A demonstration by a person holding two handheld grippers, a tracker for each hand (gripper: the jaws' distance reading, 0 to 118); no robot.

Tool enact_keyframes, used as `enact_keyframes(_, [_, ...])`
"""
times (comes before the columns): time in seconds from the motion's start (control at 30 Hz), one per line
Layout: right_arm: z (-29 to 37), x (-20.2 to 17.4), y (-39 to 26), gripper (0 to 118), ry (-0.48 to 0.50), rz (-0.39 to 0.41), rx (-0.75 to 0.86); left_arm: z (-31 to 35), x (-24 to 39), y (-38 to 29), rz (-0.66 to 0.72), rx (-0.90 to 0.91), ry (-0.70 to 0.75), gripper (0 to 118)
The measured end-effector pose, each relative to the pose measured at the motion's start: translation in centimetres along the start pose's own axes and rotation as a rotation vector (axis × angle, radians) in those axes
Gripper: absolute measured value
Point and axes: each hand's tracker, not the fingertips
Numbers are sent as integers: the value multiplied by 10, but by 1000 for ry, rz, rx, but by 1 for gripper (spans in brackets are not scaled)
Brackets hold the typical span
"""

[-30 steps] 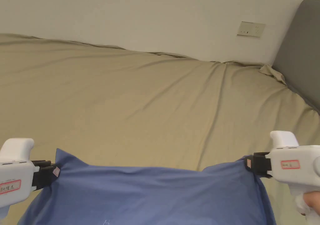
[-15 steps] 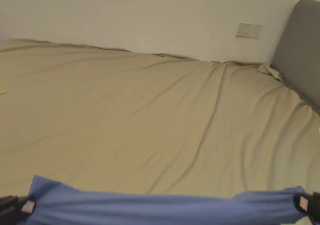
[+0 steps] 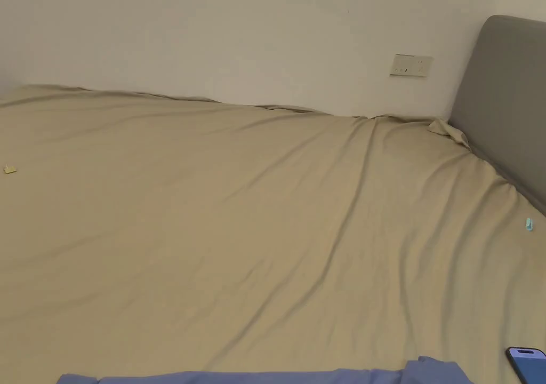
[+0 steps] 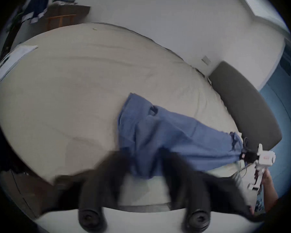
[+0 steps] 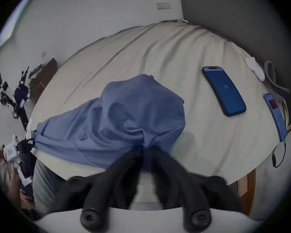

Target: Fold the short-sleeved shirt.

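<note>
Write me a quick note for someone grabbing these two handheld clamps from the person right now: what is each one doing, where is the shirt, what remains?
Left gripper: shut on one end of the blue shirt.
Right gripper: shut on the opposite end.
Shirt: stretched between the two along the near edge of the bed, part of it lying bunched on the sheet.
Nearby: a phone on the bed to the right; keep the cloth off it.
Done: shirt gripped at both ends.
Left: no fold shows yet. Probably lay it flat, then fold.
</note>
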Motion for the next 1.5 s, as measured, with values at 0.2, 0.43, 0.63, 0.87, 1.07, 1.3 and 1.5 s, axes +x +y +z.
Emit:
enact_keyframes(0.2, [68,-49,14,93,-68,178,225,60,44,22,-87,219,50,110])
enact_keyframes(0.43, [60,-126,15,62,-79,303,420,30,125,15,-310,362,106,79])
enact_keyframes(0.63, [38,-152,9,5,-116,333,433,-5,153,0,-376,296,114,0])
enact_keyframes(0.87, [41,-150,16,5,-102,287,426,9,138,17,-358,334,145,0])
enact_keyframes(1.07, [50,-147,16,5,-66,279,425,23,37,42,-144,164,49,118])
enact_keyframes(1.3, [48,-147,18,5,-22,257,395,-5,-29,16,331,67,-98,118])
enact_keyframes(1.5, [50,-146,23,5,-12,275,380,-47,-25,-6,501,47,-291,118])
